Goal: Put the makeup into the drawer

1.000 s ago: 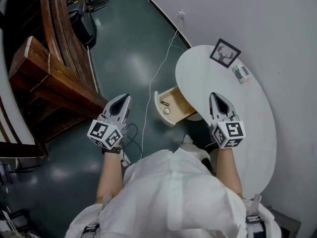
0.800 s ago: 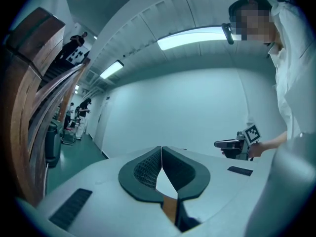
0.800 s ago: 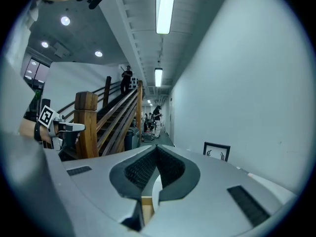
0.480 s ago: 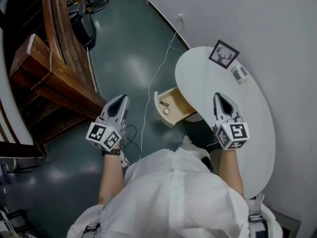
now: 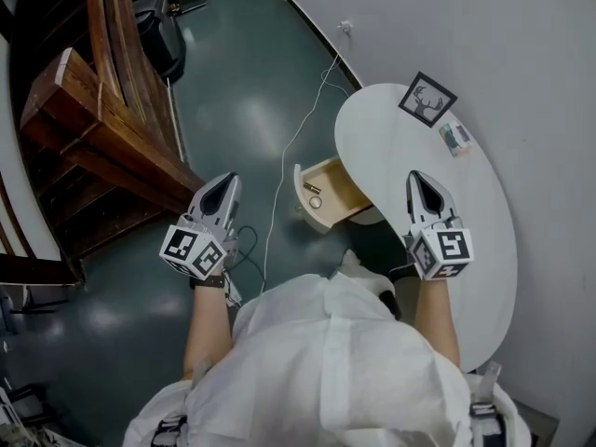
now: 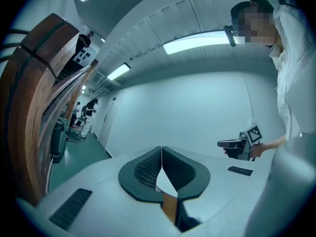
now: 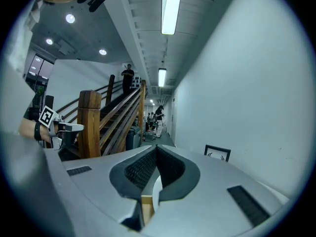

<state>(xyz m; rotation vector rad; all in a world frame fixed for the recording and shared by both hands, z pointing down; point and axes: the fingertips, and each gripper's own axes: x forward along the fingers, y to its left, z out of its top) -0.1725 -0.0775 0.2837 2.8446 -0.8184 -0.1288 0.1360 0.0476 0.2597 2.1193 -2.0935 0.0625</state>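
Head view, near to far:
- Person in a white coat [image 5: 326,361], one gripper in each hand, both pointing away from the body.
- Left gripper [image 5: 226,181]: jaws clenched together at the tips, nothing between them. It hangs over the dark floor [image 5: 233,91], left of the drawer and well clear of it.
- Right gripper [image 5: 416,177]: jaws clenched too, empty. It sits over the near half of the white oval table [image 5: 494,240].
- Drawer [image 5: 341,186] is pulled open from the table's left edge, between the two grippers. Inside is a small round item [image 5: 315,202] and a thin small one [image 5: 310,189]; both are too small to identify.
- Makeup case [image 5: 455,137]: a small flat rectangle lying on the table's far end by the wall, well apart from both grippers and outside the drawer.
- Framed deer picture [image 5: 427,100] is just beyond the case.
- White cable [image 5: 300,136] runs across the floor to a wall socket [image 5: 346,28].
- Wooden staircase [image 5: 93,128] is far left.
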